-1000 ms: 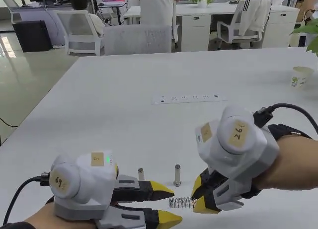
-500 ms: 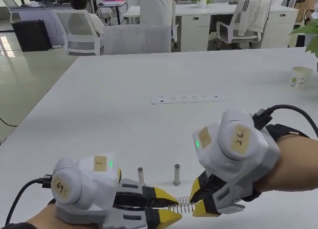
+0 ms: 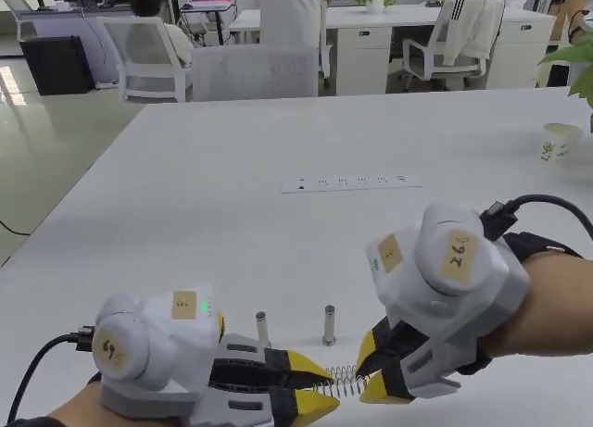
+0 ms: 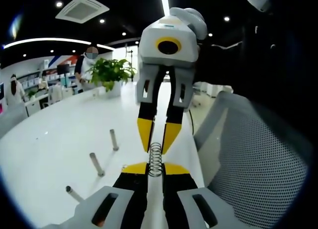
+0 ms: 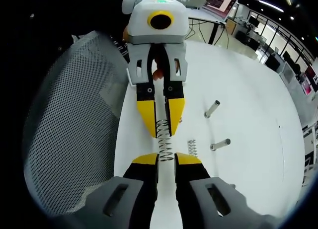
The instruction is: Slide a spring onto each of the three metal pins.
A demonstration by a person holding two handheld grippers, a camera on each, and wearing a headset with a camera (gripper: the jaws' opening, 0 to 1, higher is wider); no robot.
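Sharing one spring (image 3: pixel 344 379) — left tongs (image 3: pixel 328 383) and right tongs (image 3: pixel 365 375) each clamped on an end.

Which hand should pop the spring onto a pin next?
Probably the right. The right tongs and left tongs both grip the spring, but the right ones tilt down from above, beside the nearest pin.

White table (image 3: pixel 232 195): upright pins (image 3: pixel 329 325), power strip (image 3: pixel 343 182), cup (image 3: pixel 563 142).
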